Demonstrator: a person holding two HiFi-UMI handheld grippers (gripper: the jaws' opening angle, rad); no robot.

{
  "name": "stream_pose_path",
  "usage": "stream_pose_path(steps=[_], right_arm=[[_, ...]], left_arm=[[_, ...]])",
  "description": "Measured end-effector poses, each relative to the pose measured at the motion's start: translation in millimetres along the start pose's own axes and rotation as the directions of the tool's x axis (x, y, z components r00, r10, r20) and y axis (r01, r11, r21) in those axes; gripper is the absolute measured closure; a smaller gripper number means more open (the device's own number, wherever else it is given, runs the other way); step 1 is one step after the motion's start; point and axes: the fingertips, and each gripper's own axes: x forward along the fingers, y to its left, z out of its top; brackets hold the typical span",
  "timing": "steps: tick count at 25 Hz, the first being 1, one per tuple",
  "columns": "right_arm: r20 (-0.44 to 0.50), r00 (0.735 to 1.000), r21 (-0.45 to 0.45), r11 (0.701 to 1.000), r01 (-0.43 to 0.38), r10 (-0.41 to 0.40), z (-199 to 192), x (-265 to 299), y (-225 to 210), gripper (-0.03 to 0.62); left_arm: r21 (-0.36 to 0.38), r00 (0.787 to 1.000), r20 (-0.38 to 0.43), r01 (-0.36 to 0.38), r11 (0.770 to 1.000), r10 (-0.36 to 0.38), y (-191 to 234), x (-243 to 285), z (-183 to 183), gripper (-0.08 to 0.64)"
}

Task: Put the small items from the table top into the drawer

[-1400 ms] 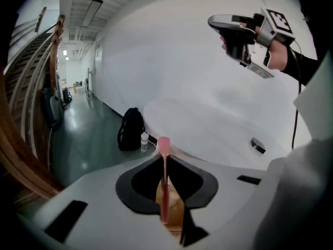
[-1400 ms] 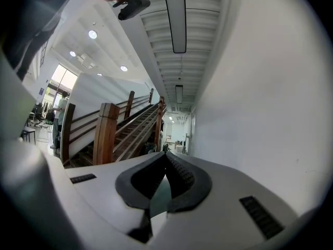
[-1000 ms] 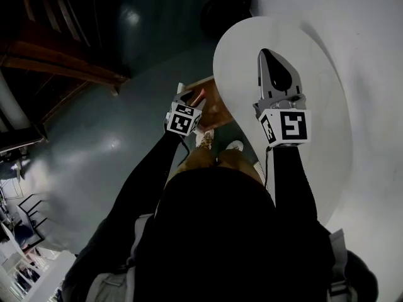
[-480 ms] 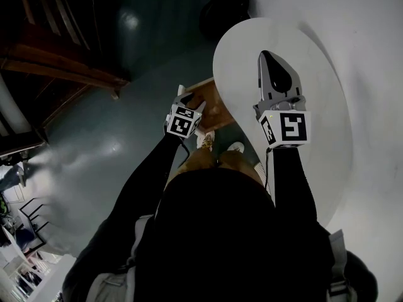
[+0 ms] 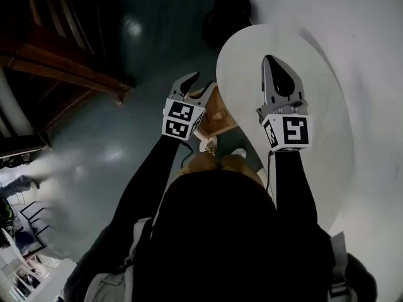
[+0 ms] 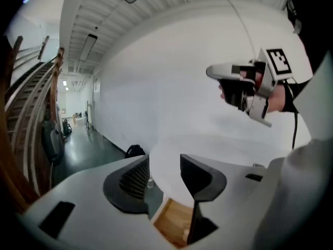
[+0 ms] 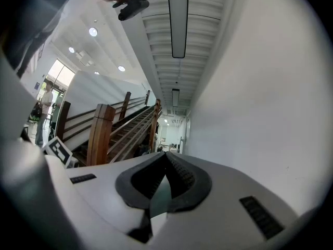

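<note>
From the head view, the left gripper (image 5: 192, 85) hangs over the open wooden drawer (image 5: 217, 109), which juts out from under the near-left edge of the round white surface (image 5: 327, 93). The right gripper (image 5: 271, 61) is held above that surface, which looks bare, with no small items visible on it. A pale spot in the drawer may be one of them, though it is too small to tell. In the left gripper view its jaws stand apart with nothing between them, and the drawer (image 6: 174, 220) shows just below the gap, so this gripper is released and empty. In the right gripper view the jaws (image 7: 166, 158) meet at their tips on nothing (clenched, pointing up toward a staircase and ceiling). If the items are all stowed, the step in hand is probably closing the drawer. To do that well, bring the left gripper squarely against the drawer front and push straight in, so it slides without skewing.
</note>
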Motion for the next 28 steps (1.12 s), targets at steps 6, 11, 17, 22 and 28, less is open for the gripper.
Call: stream_pose_path(steps=[6, 11, 17, 22, 28], right_arm=[[0.024, 0.999, 0.000, 0.999, 0.037, -0.037, 8, -1, -8, 0.566], [0.044, 0.997, -0.027, 0.998, 0.059, -0.057, 17, -4, -12, 0.566], [0.040, 0.991, -0.031, 0.991, 0.128, -0.127, 22, -17, -20, 0.566], [0.021, 0.964, -0.022, 0.963, 0.267, -0.267, 15, -56, -52, 0.566], [0.011, 0.923, -0.025, 0.923, 0.385, -0.385, 9, -114, -95, 0.566]], left_arm=[[0.091, 0.970, 0.243, -0.056, 0.994, 0.032, 8, -36, 109, 0.362], [0.163, 0.888, 0.460, -0.093, 0.982, 0.008, -7, -85, 197, 0.364], [0.213, 0.882, 0.464, -0.024, 0.977, -0.080, -23, -81, 212, 0.364], [0.278, 0.875, 0.429, 0.106, 0.955, -0.222, -65, -54, 212, 0.364], [0.337, 0.854, 0.391, 0.214, 0.917, -0.343, -129, -22, 211, 0.364]])
